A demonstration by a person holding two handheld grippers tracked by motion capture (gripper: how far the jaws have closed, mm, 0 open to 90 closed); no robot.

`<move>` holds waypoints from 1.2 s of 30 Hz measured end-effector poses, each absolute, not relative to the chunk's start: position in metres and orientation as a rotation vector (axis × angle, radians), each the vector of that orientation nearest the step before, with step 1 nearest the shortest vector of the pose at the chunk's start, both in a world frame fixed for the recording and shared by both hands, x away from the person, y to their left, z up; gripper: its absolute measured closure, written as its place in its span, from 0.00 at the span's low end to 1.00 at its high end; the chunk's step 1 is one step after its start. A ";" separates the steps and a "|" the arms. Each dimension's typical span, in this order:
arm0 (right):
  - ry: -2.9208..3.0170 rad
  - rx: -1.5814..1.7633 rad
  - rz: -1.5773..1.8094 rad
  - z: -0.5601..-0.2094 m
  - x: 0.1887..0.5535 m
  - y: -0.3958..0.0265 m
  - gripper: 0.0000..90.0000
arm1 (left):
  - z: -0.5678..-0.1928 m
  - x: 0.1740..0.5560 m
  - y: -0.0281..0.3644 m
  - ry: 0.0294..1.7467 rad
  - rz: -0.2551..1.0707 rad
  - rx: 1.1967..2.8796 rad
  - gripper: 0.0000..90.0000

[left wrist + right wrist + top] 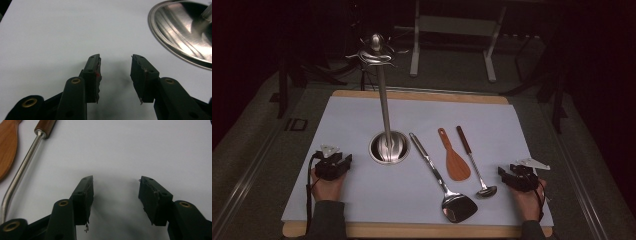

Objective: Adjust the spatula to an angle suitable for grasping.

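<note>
Nearest the person, the left tongs (pixel 333 165) and the right tongs (pixel 517 176) rest low on the pale lilac sheet (pixel 352 120) that covers the wooden bench (pixel 412 231), one toward each front corner. Both sets of black jaws stand apart with nothing between them; the gripper views show bare sheet in each gap, which reads as a ready stance before any reach.

Just beyond the hands, three utensils lie side by side with their handles pointing away, spaced so each can be taken alone. The polished steel spatula with the broad flat blade (pixel 439 175) lies nearest the middle. Beside it lies the reddish wooden rice paddle (pixel 453 155), matte and rounded. Next to that, closest to the right tongs, lies the small steel ladle with the brown wooden grip (pixel 474 162); its thin shaft looks slippery.

Left of the spatula stands the shiny steel utensil stand (pixel 384 112), its round dished base (pixel 182 32) near the left tongs, its slim post rising to curved hooks (pixel 373 54) at the far edge. The hooks are bare, so hanging appears not yet begun.
</note>
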State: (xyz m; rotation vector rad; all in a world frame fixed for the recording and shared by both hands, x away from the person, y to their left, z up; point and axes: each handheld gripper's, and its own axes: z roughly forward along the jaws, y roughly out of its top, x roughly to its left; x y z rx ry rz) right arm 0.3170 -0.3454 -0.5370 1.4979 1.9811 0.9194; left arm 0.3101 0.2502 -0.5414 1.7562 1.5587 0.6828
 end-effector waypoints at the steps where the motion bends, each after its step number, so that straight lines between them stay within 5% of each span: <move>1: 1.981 1.500 0.924 -0.537 0.317 -0.346 0.51 | -0.541 0.310 0.251 1.556 0.679 1.749 0.66; 20: 2.086 1.478 0.834 -0.527 0.326 -0.341 0.52 | -0.541 0.307 0.253 1.509 0.667 1.732 0.66; 36: 2.351 1.291 0.754 -0.468 0.359 -0.282 0.62 | -0.541 0.306 0.253 1.511 0.664 1.723 0.64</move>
